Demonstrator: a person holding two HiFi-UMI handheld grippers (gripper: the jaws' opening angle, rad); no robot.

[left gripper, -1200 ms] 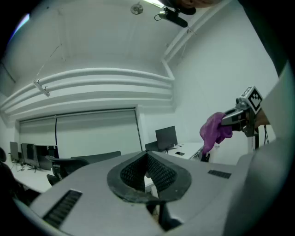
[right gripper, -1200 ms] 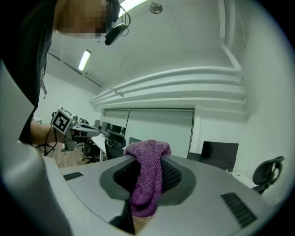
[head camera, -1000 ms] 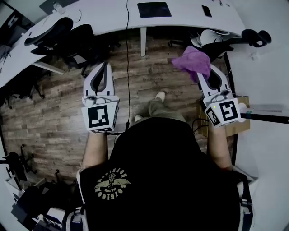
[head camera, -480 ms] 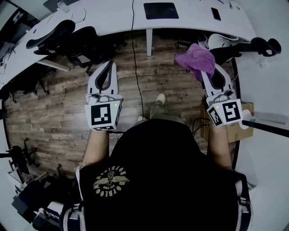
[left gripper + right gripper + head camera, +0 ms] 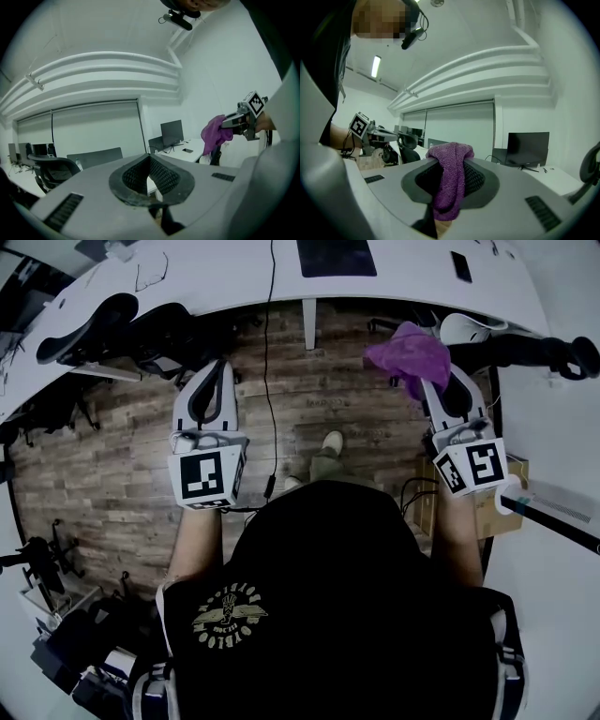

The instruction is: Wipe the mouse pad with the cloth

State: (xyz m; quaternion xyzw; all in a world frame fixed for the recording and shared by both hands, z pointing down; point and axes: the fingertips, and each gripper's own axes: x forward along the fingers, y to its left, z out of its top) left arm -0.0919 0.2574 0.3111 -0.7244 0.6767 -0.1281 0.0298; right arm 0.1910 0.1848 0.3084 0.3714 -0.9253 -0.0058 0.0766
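Straight ahead on the white desk [image 5: 206, 277], well apart from both grippers, lies the dark mouse pad [image 5: 336, 257], forward-left of the right gripper [image 5: 422, 382] clamped on the purple cloth [image 5: 408, 351]; the left gripper [image 5: 217, 371] is closed, empty.

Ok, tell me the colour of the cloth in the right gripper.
Purple; the cloth shows best in the right gripper view.

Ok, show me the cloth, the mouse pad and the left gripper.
cloth [image 5: 410, 351], head view, middle of the purple bunch.
mouse pad [image 5: 336, 256], head view, centre of the dark pad.
left gripper [image 5: 222, 368], head view, its closed tips.
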